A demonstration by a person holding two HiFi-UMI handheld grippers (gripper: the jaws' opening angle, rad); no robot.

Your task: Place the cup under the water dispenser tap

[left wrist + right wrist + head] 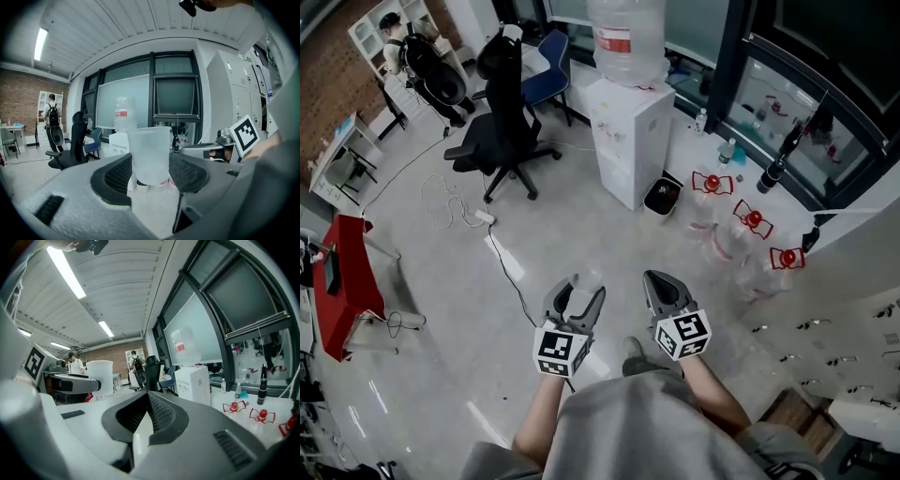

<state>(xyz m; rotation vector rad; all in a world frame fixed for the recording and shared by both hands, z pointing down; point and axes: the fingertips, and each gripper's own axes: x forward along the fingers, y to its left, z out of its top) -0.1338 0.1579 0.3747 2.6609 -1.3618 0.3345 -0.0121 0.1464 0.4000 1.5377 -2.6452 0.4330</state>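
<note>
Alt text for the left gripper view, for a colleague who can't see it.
The left gripper holds an upright translucent plastic cup between its jaws. Behind it stands a white water dispenser with a bottle on top, before dark windows.

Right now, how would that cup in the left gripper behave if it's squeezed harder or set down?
The cup looks like thin, translucent plastic, so it probably flexes or buckles under a harder squeeze. It appears empty, so it is likely very light. It is tall and narrower at the base, so it may tip easily once set down.
</note>
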